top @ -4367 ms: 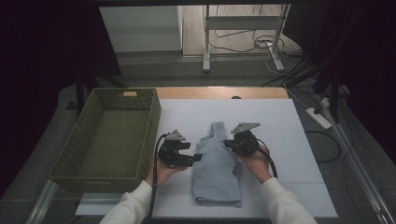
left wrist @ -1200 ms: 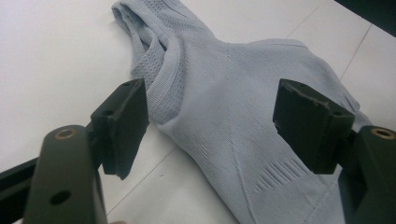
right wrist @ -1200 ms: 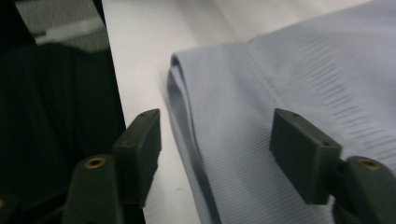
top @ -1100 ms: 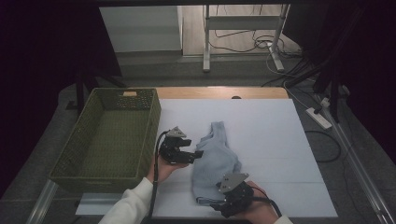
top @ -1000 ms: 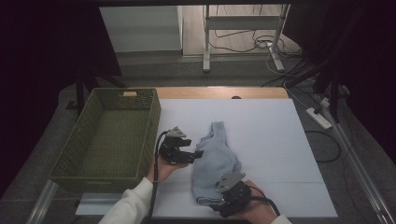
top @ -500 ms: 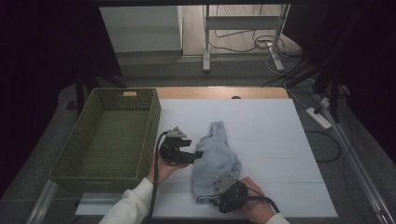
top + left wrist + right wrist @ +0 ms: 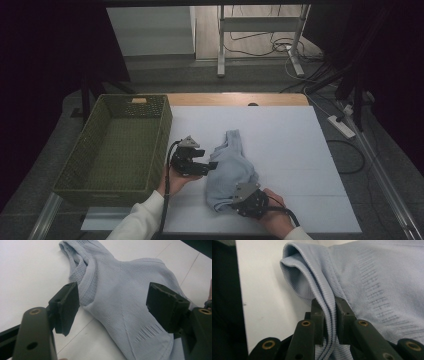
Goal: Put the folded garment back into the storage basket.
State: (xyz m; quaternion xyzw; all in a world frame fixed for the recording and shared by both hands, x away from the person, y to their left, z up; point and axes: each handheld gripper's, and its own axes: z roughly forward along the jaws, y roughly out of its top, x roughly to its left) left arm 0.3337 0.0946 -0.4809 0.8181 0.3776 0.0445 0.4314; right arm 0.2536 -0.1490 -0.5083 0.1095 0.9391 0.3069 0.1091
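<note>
From the high view, your light blue garment (image 7: 231,172) lies on the white counter (image 7: 300,150), beside the green basket (image 7: 117,145); your right tool (image 7: 239,202) bites its near hem, your left tool (image 7: 210,166) waits at its left edge. In the left gripper view, the left tool (image 7: 112,305) stands wide apart over the cloth, pinching nothing. In the right gripper view, the right tool (image 7: 329,312) has just been closing and is now clamped on the ribbed hem (image 7: 322,292), likely ready to lift a fold.

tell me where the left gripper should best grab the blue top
Probably the ribbed strap edge of the blue top, coming level from the basket side. That fold stands up off the table between the open left gripper.
</note>
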